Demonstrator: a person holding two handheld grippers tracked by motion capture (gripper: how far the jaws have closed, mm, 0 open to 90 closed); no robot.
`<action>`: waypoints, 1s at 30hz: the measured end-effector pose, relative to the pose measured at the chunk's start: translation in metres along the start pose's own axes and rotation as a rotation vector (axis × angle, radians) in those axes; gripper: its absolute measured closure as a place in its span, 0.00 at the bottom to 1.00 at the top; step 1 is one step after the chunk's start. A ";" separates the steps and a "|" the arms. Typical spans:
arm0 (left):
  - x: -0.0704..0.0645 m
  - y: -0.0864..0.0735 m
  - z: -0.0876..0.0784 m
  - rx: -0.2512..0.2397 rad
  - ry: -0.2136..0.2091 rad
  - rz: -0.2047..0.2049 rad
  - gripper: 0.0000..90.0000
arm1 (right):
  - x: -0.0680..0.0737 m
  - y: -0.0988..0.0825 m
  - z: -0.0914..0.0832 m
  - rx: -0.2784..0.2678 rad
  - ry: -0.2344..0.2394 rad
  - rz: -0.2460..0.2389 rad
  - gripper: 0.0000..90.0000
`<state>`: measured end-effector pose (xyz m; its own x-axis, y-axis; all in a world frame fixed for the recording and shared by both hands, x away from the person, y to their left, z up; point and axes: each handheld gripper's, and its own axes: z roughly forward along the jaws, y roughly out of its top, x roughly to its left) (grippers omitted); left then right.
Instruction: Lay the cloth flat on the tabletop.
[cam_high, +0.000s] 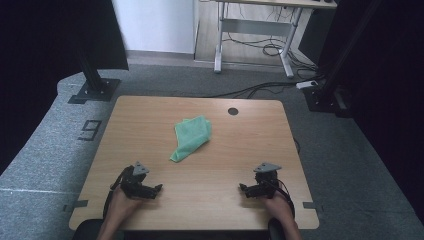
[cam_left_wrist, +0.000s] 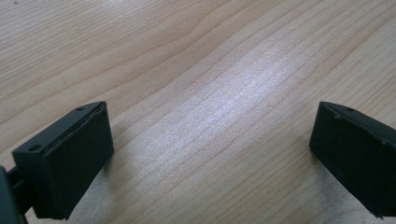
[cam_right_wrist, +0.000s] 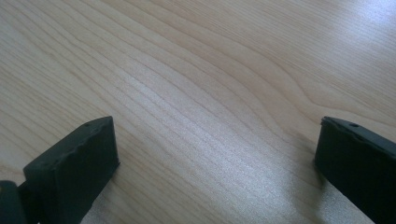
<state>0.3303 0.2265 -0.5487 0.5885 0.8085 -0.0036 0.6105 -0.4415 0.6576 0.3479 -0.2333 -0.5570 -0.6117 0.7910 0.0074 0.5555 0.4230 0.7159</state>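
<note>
Green cloth crumpled mid-table | left gripper near-left of cloth, jaws apart, empty | right gripper near-right, jaws apart, empty

Cloth on table (mid-far).

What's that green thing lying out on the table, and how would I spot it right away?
Start at the wooden table in the middle of the grey carpeted floor. Near its centre, toward the far edge, lies a crumpled green cloth, just short of the small dark round hole in the tabletop. It is the one soft, coloured thing there, well ahead of the left gripper and right gripper.
</note>
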 end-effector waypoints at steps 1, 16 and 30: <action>0.000 0.000 0.000 -0.001 0.002 -0.003 0.00 | 0.000 0.000 0.000 0.000 0.000 0.000 0.00; 0.001 0.002 0.001 -0.017 0.010 -0.016 0.05 | 0.000 0.000 0.000 0.000 0.003 -0.002 0.00; 0.001 0.006 0.001 -0.030 0.003 -0.018 0.16 | 0.000 0.000 0.000 0.000 0.003 -0.002 0.00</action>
<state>0.3354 0.2241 -0.5458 0.5759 0.8174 -0.0137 0.6051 -0.4150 0.6795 0.3479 -0.2333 -0.5570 -0.6141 0.7892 0.0080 0.5543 0.4241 0.7161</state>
